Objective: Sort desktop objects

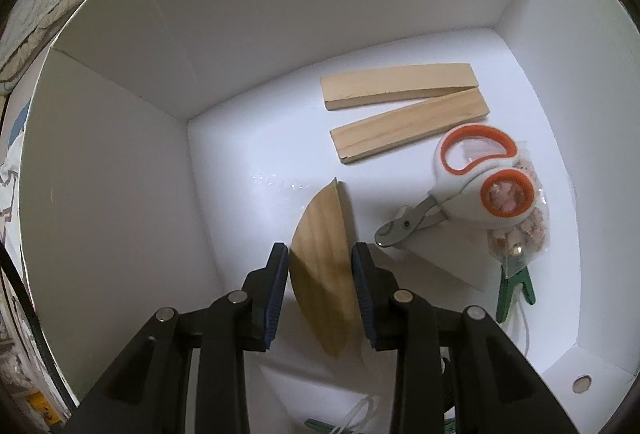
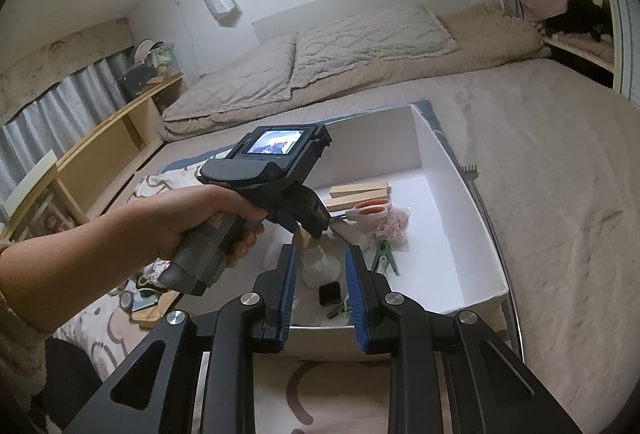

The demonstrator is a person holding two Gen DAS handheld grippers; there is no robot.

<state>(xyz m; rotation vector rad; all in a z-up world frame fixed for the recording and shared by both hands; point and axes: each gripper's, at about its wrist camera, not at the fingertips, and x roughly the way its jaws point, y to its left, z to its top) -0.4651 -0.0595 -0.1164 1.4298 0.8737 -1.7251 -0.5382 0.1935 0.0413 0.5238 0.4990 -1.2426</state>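
In the white box (image 1: 120, 162) we already have two wooden slats (image 1: 400, 86), scissors (image 1: 476, 178) and clips near its right wall. Our left hand-held gripper (image 1: 320, 298) clamps a half-round wooden piece (image 1: 320, 246) above the floor, on edge, long axis toward the far wall. The right hand-held gripper (image 2: 320, 298) stands narrow, holding nothing. Items outside the box's left wall look unsorted.

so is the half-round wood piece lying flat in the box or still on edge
On edge: the half-round wood piece stands upright between the left gripper pads, over the white box floor.
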